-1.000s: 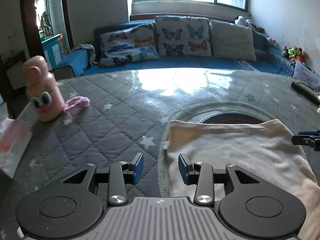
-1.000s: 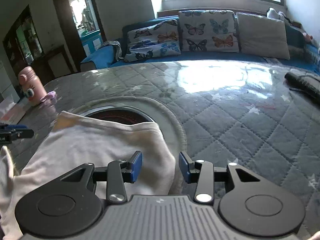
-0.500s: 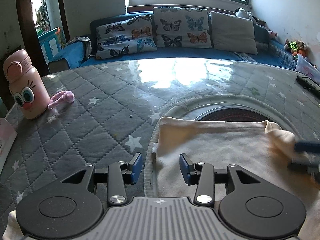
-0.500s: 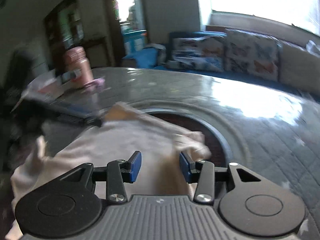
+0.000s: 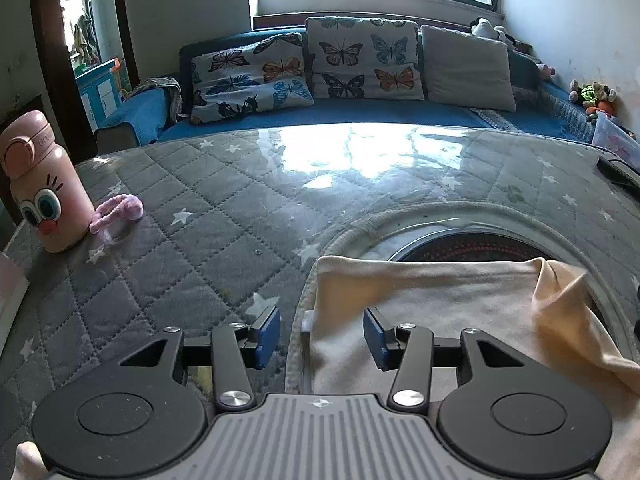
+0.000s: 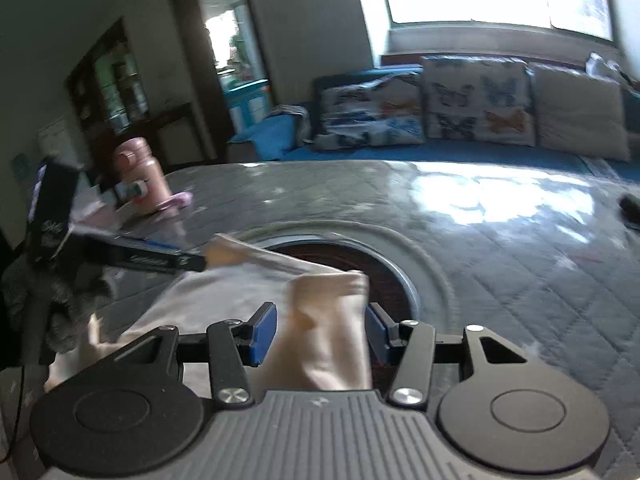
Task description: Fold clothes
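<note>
A cream garment lies on the grey quilted table cover, partly over a round opening in it. My left gripper hovers over the garment's left edge, which runs between the pads untouched, and its jaws are opening. In the right wrist view, my right gripper has a raised fold of the garment between its blue pads. The fold leans on the right pad and a gap shows at the left one. The left gripper shows there blurred, by the garment's far corner.
A pink bottle with cartoon eyes and a pink fuzzy strap stand at the table's left. A pale packet lies at the left edge and a black remote at the right. A blue sofa with butterfly cushions runs behind.
My right gripper swung left and upward, and the garment's right corner now stands bunched between its jaws. The left gripper edged toward the left edge. Both pairs of jaws stand slightly wider.
</note>
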`<state>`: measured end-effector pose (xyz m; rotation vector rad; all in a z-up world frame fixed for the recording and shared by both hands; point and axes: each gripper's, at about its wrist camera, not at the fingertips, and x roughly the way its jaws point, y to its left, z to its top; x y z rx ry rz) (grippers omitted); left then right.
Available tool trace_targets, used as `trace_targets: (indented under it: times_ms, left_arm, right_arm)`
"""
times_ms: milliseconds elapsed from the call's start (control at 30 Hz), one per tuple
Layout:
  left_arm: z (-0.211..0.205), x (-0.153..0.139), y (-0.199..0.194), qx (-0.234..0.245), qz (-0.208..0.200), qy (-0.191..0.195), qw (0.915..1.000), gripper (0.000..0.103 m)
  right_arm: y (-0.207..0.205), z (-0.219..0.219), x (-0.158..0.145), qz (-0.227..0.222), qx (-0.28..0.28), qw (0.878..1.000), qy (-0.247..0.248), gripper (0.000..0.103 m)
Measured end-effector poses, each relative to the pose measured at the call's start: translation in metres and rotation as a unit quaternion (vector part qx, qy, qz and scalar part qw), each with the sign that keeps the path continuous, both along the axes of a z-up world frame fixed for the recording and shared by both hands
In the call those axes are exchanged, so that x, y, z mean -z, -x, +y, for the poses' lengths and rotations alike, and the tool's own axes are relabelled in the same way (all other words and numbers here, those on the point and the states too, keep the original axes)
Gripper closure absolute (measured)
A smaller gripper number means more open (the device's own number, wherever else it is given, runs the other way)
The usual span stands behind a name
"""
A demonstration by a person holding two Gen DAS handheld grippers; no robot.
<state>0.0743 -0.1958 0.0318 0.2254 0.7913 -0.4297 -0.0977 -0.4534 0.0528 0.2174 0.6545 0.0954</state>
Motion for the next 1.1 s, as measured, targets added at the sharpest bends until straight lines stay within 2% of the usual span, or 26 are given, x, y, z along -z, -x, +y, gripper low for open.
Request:
trace_targets:
  times_ms: [67, 167, 333, 467, 500, 567, 700, 767, 867, 1000, 1100]
  left_arm:
    - [-0.002, 0.002, -0.002, -0.002, 0.002, -0.002, 1.0000, 0.053]
    - [-0.002, 0.002, -0.002, -0.001, 0.001, -0.005, 1.0000, 0.053]
    - [-0.002, 0.001, -0.003, -0.001, 0.000, -0.006, 1.0000, 0.053]
    - [-0.005, 0.000, -0.002, 0.009, -0.004, -0.004, 0.9999, 0.053]
    - [-0.006, 0.000, -0.002, 0.011, -0.006, -0.004, 0.9999, 0.053]
    - [-0.007, 0.000, -0.004, 0.012, -0.007, -0.004, 0.9999, 0.053]
    - [-0.010, 0.003, -0.010, 0.012, -0.010, -0.004, 0.9999, 0.054]
    - [-0.011, 0.004, -0.012, 0.015, -0.012, -0.004, 0.9998, 0.055]
    - [-0.013, 0.006, -0.015, 0.021, -0.012, -0.001, 0.9997, 0.062]
    - [-0.013, 0.011, -0.017, 0.027, -0.009, 0.002, 0.9996, 0.085]
    - [-0.013, 0.013, -0.017, 0.029, -0.012, 0.003, 0.9995, 0.087]
  right_arm:
    - [-0.004, -0.005, 0.005, 0.009, 0.006, 1.000, -0.009, 0.053]
    - [-0.009, 0.010, 0.011, 0.009, -0.019, 1.000, 0.002, 0.055]
    - [-0.020, 0.051, 0.020, 0.007, -0.062, 0.995, 0.076, 0.056]
    - [-0.036, 0.068, 0.029, 0.006, -0.065, 0.991, 0.117, 0.066]
    - [-0.039, 0.068, 0.031, 0.010, -0.062, 0.991, 0.117, 0.071]
    - [-0.046, 0.067, 0.034, 0.022, -0.052, 0.991, 0.118, 0.074]
    - [-0.050, 0.062, 0.036, 0.035, -0.039, 0.991, 0.124, 0.096]
    - [-0.045, 0.054, 0.032, 0.026, -0.027, 0.992, 0.121, 0.098]
    - [-0.036, 0.034, 0.019, 0.007, 0.004, 0.994, 0.110, 0.099]
    - [-0.025, -0.003, 0.008, -0.004, 0.058, 0.993, 0.100, 0.099]
    - [-0.022, -0.031, 0.011, 0.008, 0.093, 0.992, 0.080, 0.099]
